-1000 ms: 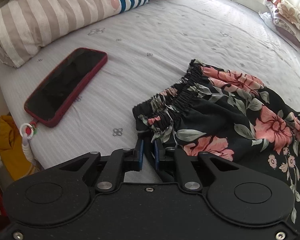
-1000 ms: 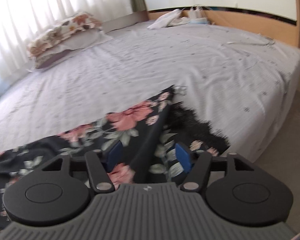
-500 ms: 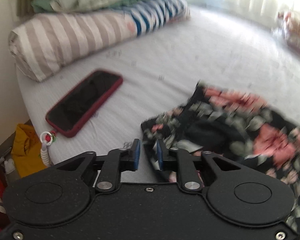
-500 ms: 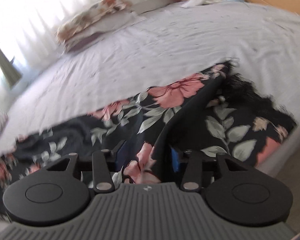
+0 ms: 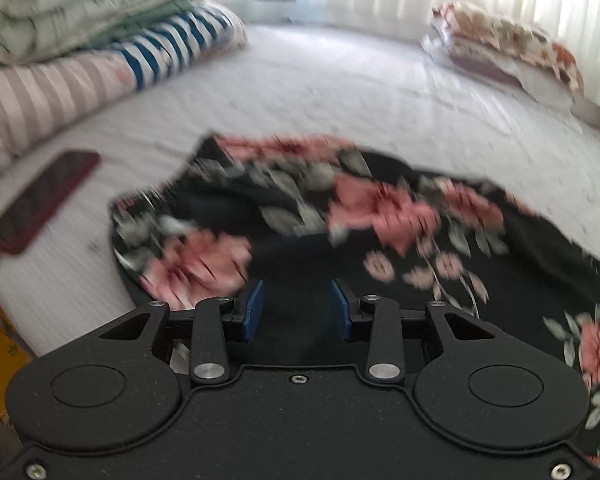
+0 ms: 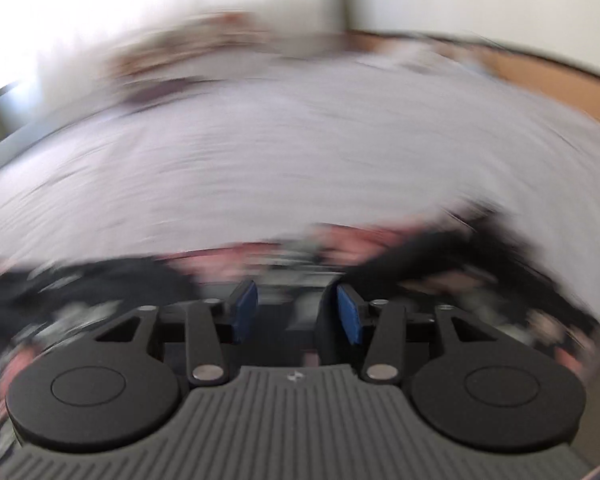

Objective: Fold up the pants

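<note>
The black pants with pink flowers and grey-green leaves (image 5: 372, 216) lie spread on the white bed sheet (image 5: 340, 92), reaching from the bed's near edge toward the right. My left gripper (image 5: 296, 312) is open just above the pants' near edge, with dark cloth showing between its blue pads. In the right wrist view, heavily blurred, the pants (image 6: 340, 248) lie across the bed in front of my right gripper (image 6: 296, 312), which is open with nothing held.
A red-cased phone (image 5: 44, 200) lies on the sheet at the left edge. Striped pillows (image 5: 100, 76) and folded bedding (image 5: 68, 4) sit at the back left. A floral pillow (image 5: 512, 48) lies at the back right. A wooden bed frame (image 6: 540, 72) runs along the right.
Both grippers were shut on the pants and have now opened and let go. The pants lie flatter and more spread out. Both cameras have swung, the right one fast.
</note>
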Tool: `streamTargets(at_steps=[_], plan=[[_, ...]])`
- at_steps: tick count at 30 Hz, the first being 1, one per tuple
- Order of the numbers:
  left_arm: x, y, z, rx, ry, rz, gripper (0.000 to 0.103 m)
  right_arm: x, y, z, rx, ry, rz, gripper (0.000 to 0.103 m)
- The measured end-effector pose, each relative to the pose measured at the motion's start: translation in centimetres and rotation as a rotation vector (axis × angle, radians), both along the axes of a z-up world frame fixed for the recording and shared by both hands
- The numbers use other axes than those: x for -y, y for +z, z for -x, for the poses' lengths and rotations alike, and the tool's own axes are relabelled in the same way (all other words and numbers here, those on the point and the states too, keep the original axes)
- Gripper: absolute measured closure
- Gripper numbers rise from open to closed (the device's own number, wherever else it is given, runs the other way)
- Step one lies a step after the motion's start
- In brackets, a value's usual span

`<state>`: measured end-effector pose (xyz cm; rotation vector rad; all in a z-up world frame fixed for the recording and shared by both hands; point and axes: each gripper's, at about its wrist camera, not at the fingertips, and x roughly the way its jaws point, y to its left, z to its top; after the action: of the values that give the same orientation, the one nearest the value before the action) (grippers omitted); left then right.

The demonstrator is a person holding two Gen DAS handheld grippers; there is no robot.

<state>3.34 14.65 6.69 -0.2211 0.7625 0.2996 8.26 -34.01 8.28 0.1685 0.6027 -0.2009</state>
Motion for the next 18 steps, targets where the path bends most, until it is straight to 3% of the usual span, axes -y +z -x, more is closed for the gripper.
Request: streamTargets(at_steps=[2, 5, 13, 16, 18], plan=[[0.6, -0.8, -0.1, -0.019, -0.006, -0.012, 0.067, -2.1, 0.5, 0.3, 0.021, 0.109, 0.013, 0.03], [0.8, -1.7, -0.1, -0.033, -0.015, -0.027, 0.067, -2.7, 0.4, 1.2, 0.006, 0.14, -0.017, 0.028], [0.6, -2.6, -0.2, -0.031, -0.042, -0.103, 0.067, 1.5, -0.2, 6.9, 0.016, -0.083, -0.084, 0.029], [0.8, -2.8, -0.1, -0.026, -0.052, -0.126, 0.067, 2.4, -0.1, 9.0, 0.01, -0.165, -0.047, 0.042], [1.0, -2.9, -0.1, -0.023, -0.054, -0.138, 0.067, 1.9, -0.6, 9.2, -0.049, -0.175, 0.055, 0.049]])
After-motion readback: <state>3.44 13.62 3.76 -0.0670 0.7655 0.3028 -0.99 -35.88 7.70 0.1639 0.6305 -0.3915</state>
